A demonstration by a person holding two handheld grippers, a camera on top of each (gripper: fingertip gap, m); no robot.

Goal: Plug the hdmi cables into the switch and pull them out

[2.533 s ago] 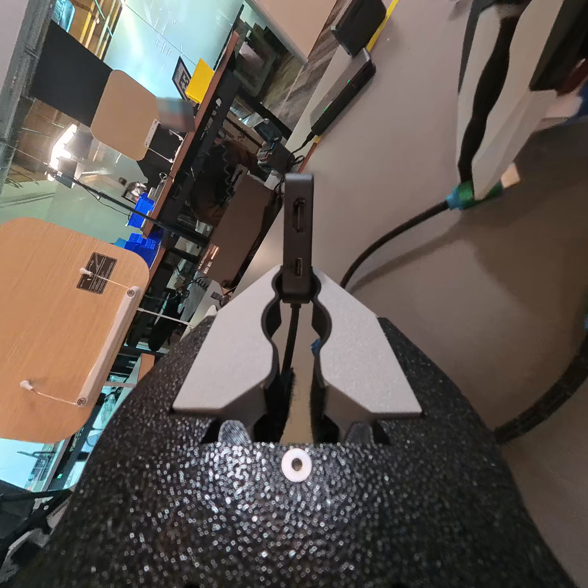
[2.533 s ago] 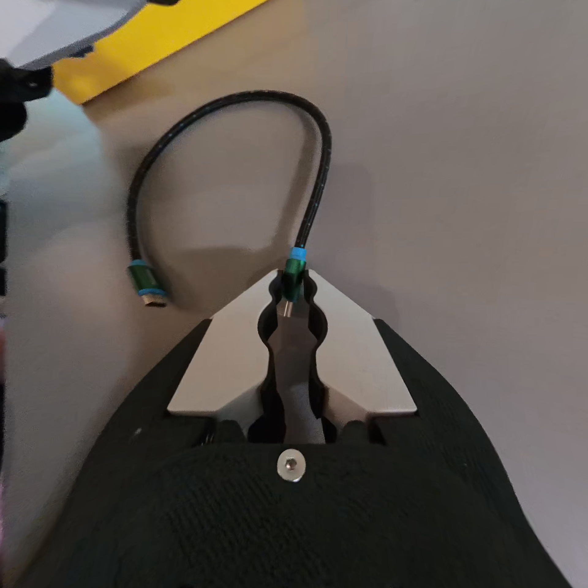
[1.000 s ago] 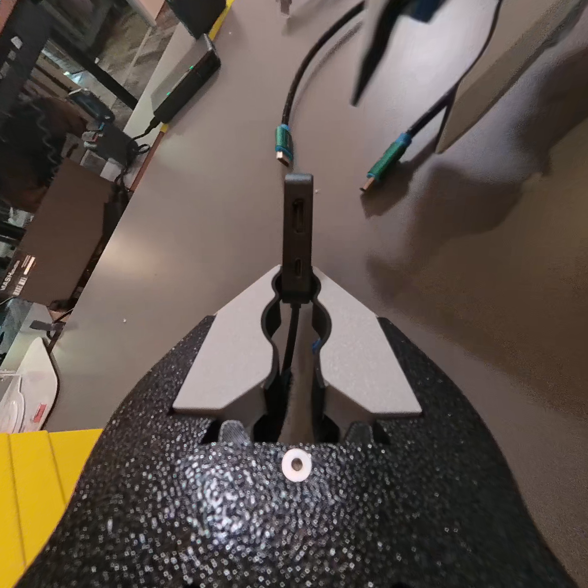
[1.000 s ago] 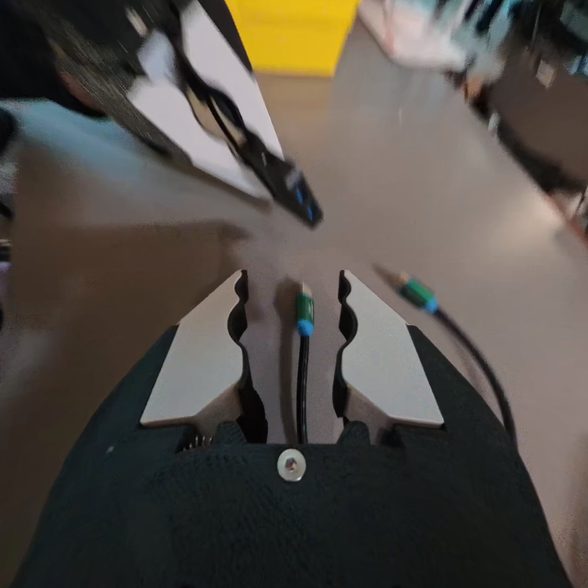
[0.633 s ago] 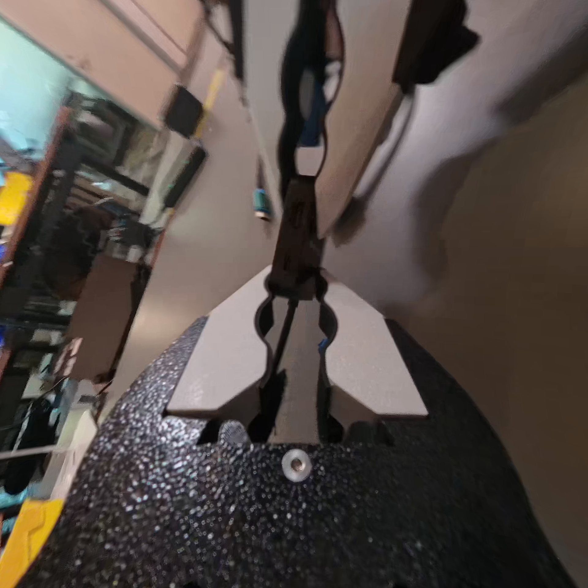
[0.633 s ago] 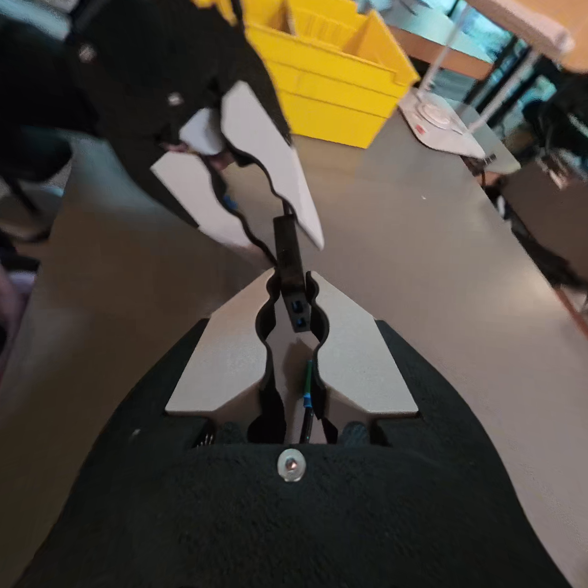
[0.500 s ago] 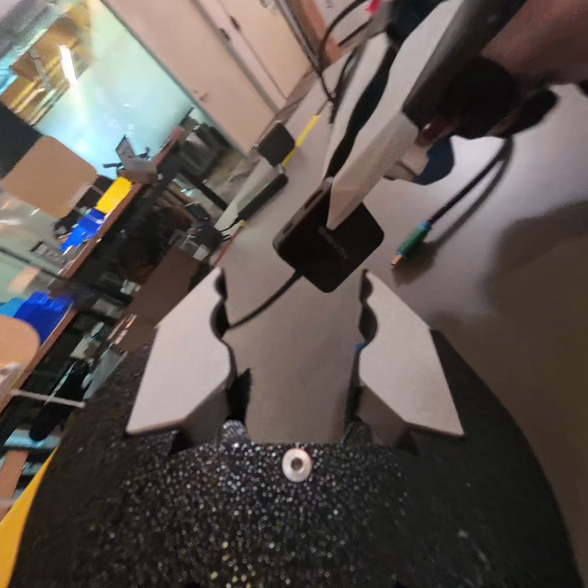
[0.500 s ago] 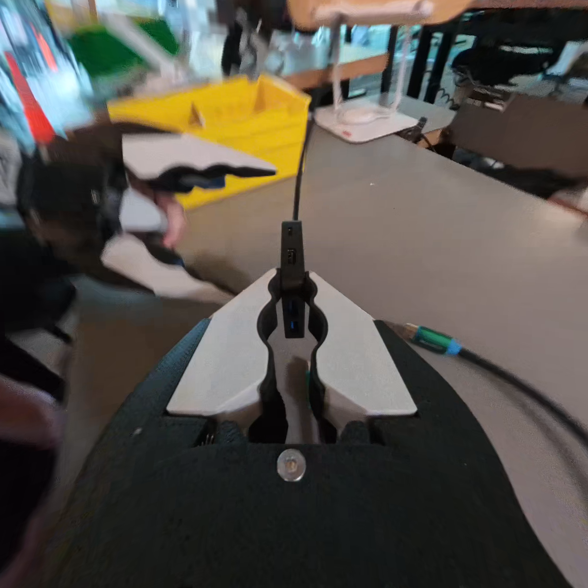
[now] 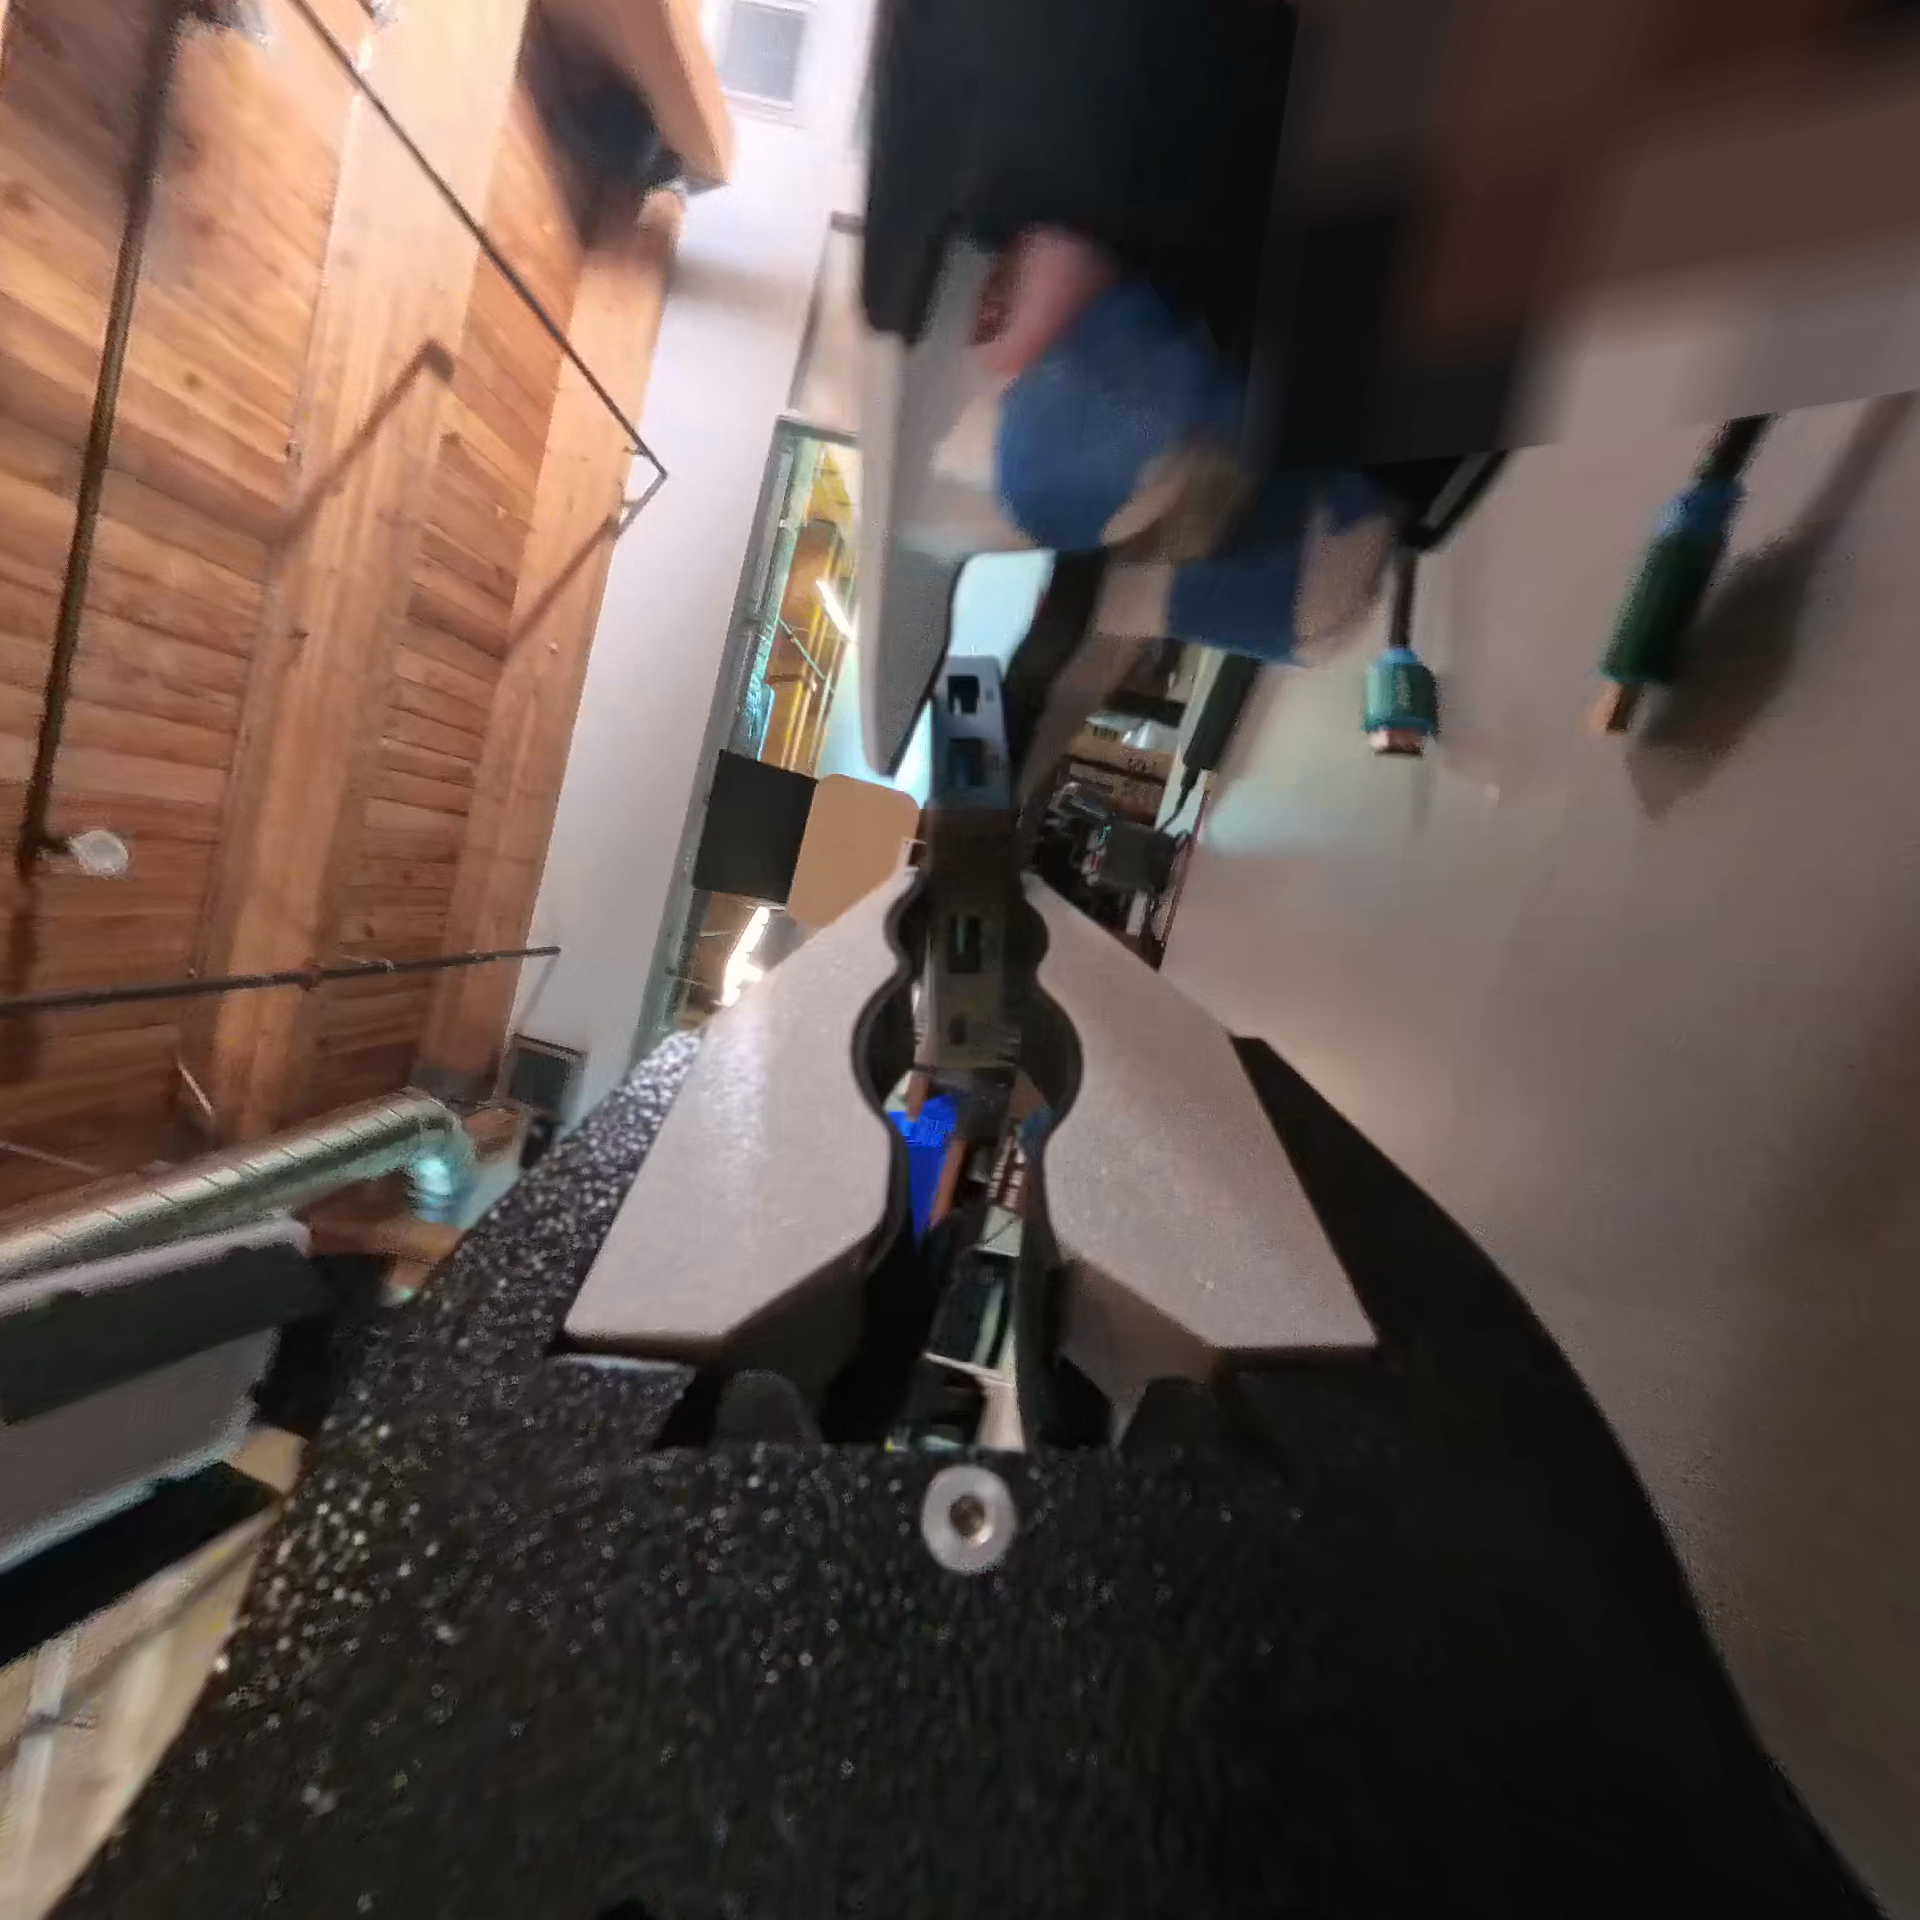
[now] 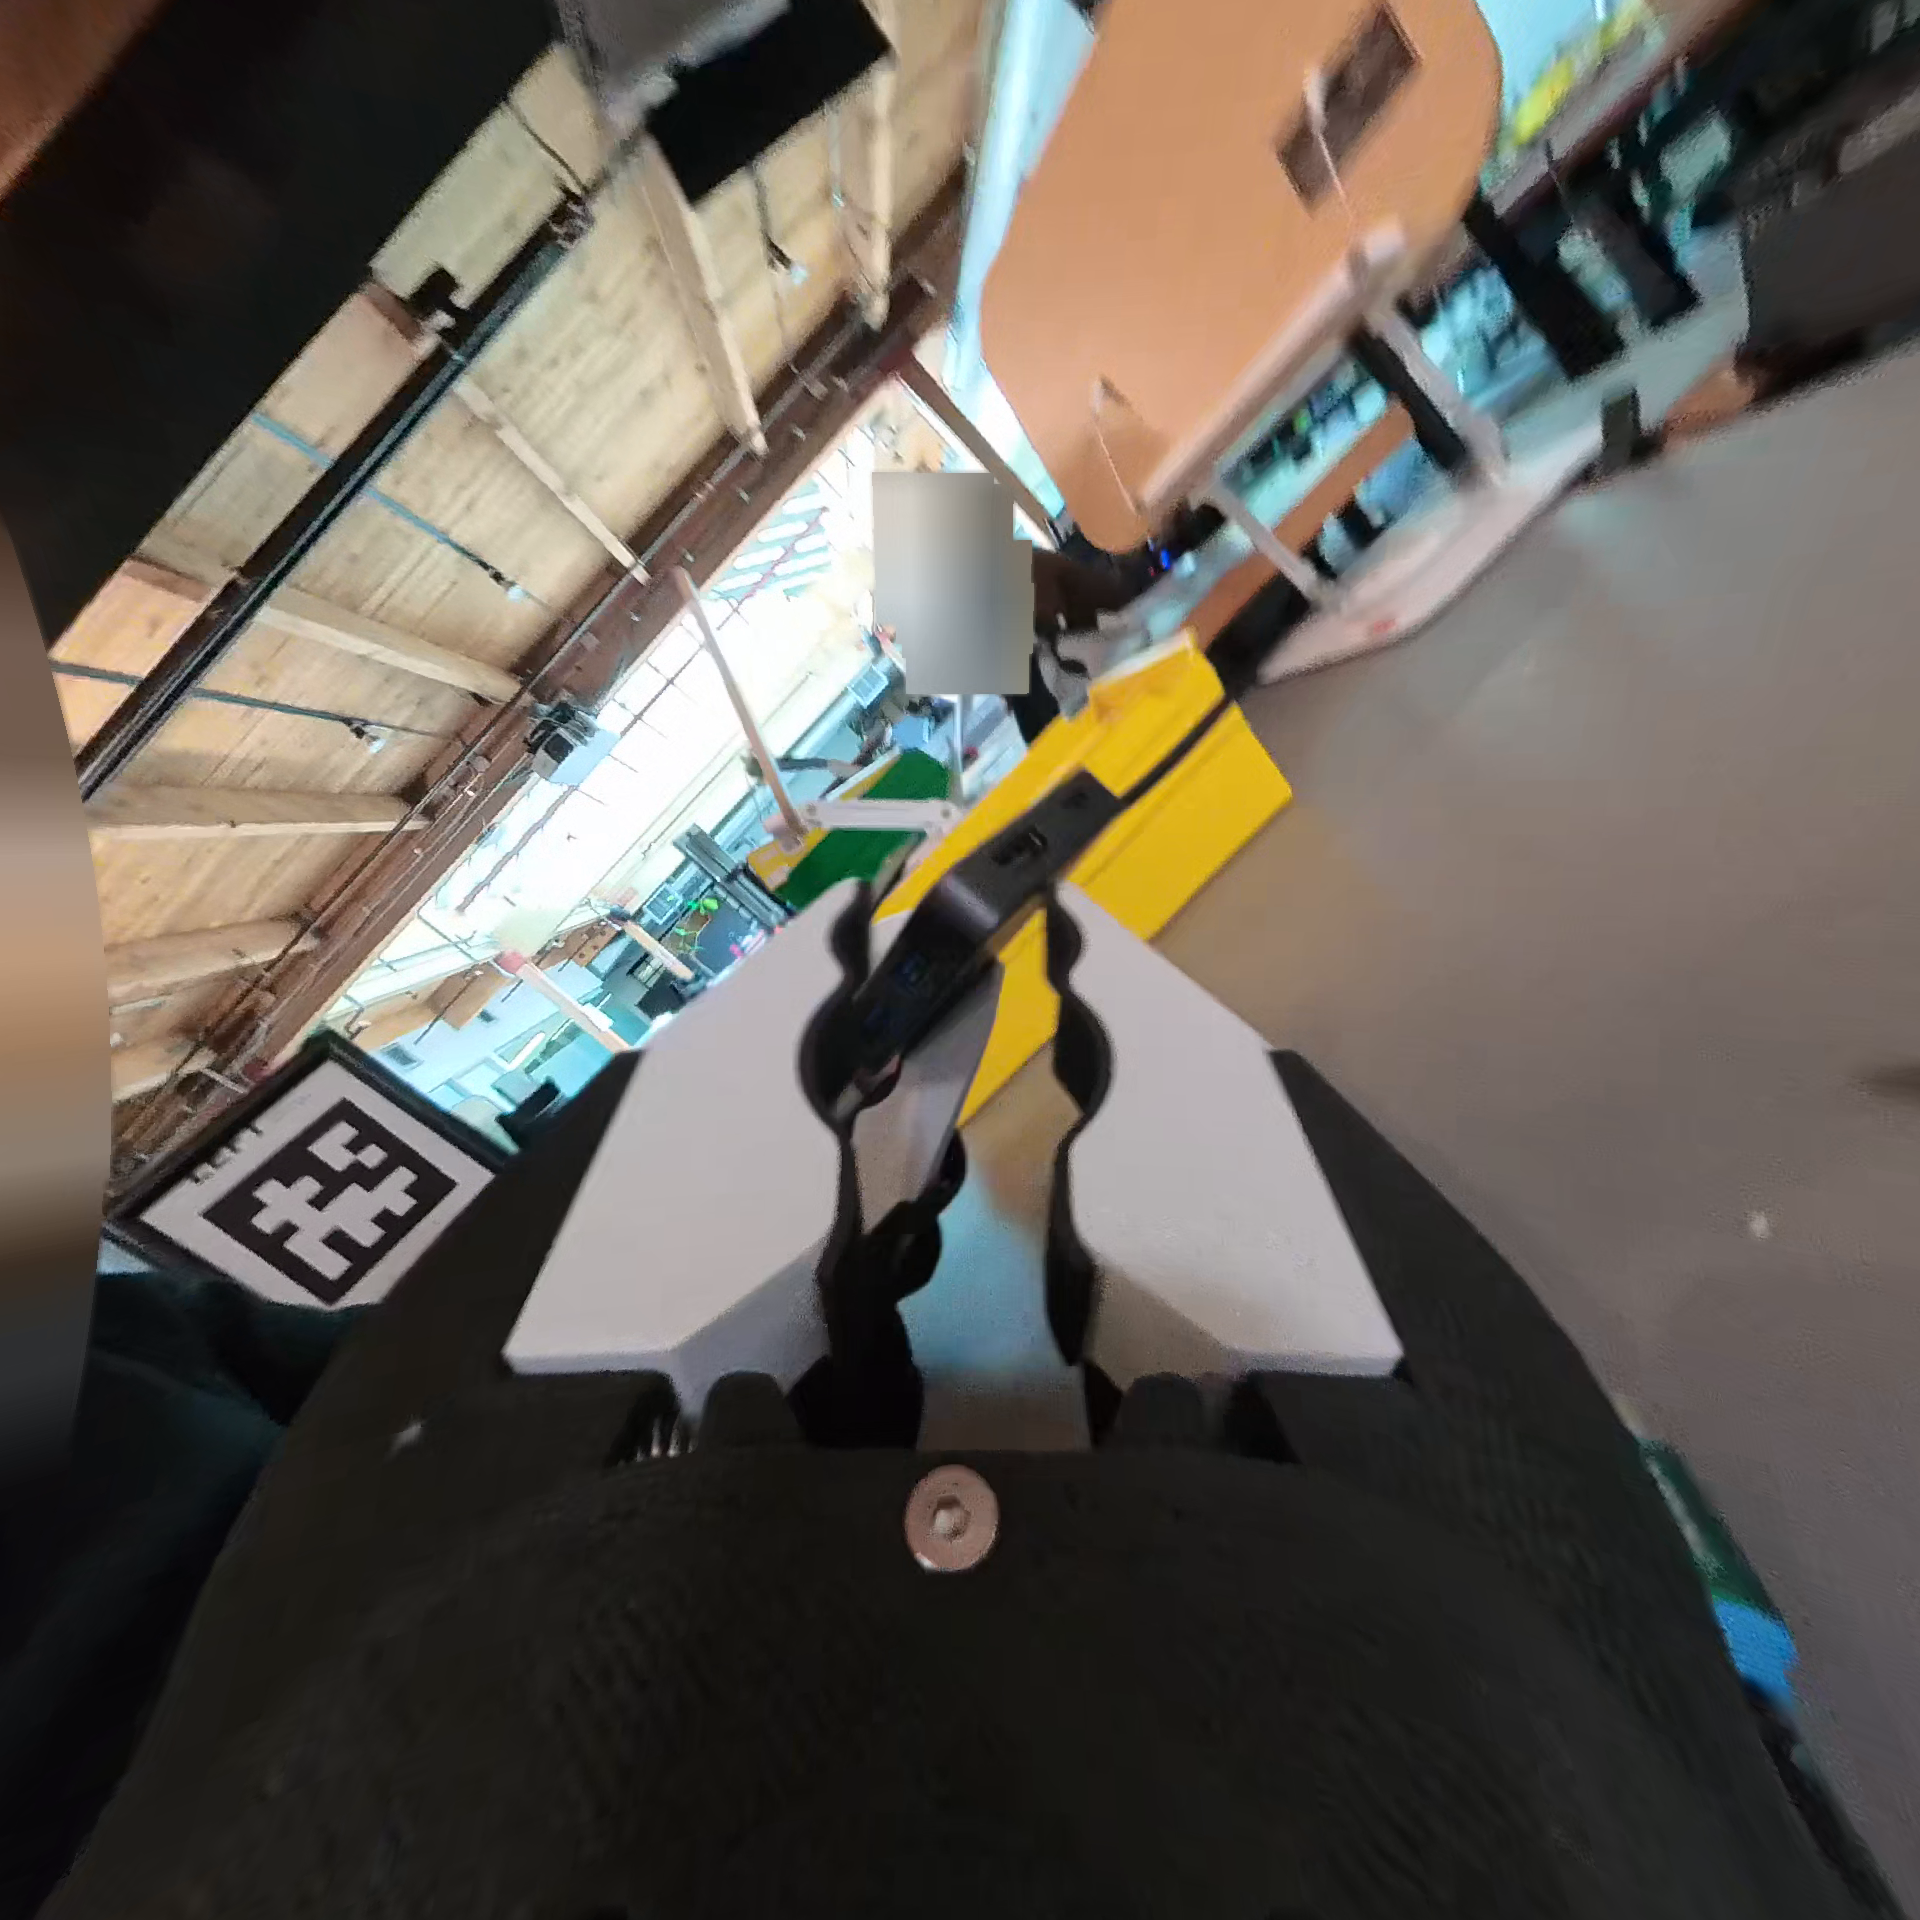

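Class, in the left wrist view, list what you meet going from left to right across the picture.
Wooden wall → metal duct → switch in the left hand-held gripper → teal-plugged HDMI cable → green-plugged HDMI cable.

Matt grey table (image 9: 1558,1039); rough wooden ceiling (image 10: 364,540).
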